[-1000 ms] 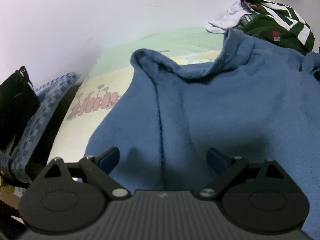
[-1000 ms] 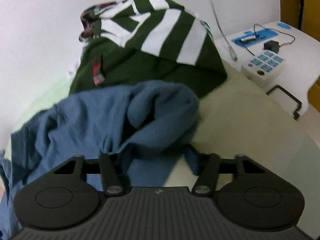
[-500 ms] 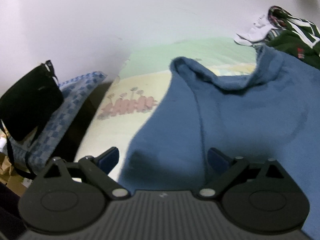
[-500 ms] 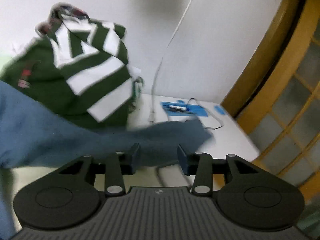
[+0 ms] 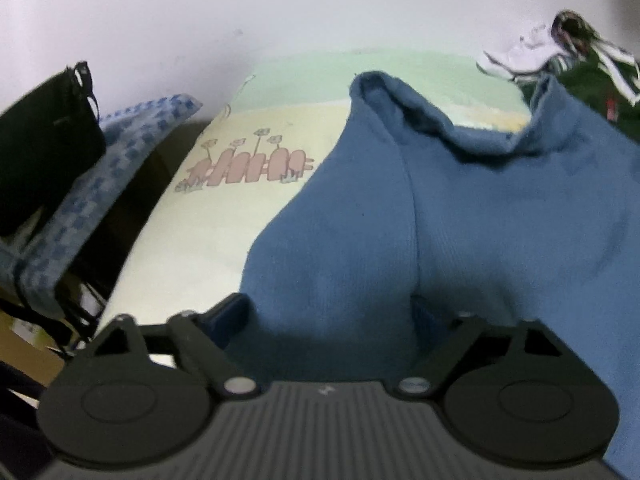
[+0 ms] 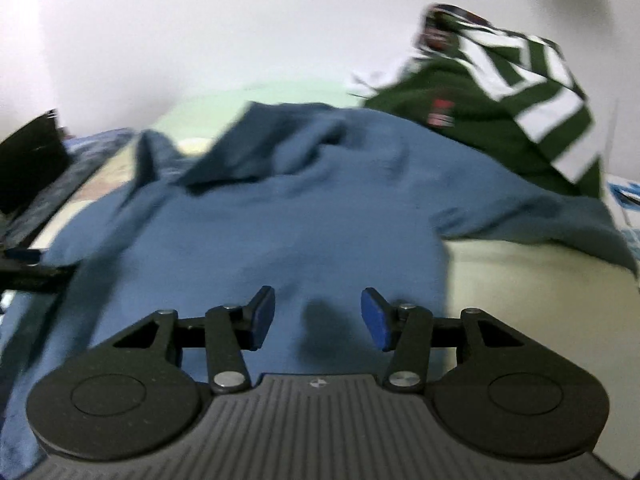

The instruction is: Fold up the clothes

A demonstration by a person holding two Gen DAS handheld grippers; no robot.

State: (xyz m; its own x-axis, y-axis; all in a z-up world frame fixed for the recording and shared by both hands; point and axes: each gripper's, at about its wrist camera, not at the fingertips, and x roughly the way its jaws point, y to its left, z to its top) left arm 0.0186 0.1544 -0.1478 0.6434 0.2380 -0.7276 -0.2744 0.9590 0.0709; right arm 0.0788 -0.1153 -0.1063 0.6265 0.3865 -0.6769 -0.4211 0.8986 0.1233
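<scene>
Over on the left, a black bag (image 5: 44, 148) hangs by a blue checked cloth (image 5: 100, 184), clear of the action. Then the bed sheet (image 5: 224, 216) with its pink fence print, and spread across it the blue sweatshirt (image 5: 460, 216), collar end rumpled toward the wall, one sleeve trailing right (image 6: 560, 224).

The left gripper (image 5: 332, 312) sits low at the near hem, jaws wide apart with blue fabric bulging between them but not pinched. The right gripper (image 6: 318, 314) hovers just over the body of the garment, jaws parted, nothing held.

My read: the sweatshirt looks spread rather than folded, so smoothing matters. Flatten that rumpled collar and straighten the stray sleeve, gripping only one layer at the edges, so any fold lands square.

Far right, a green-and-white striped garment (image 6: 520, 96) is heaped, touching the sweatshirt's far edge.
</scene>
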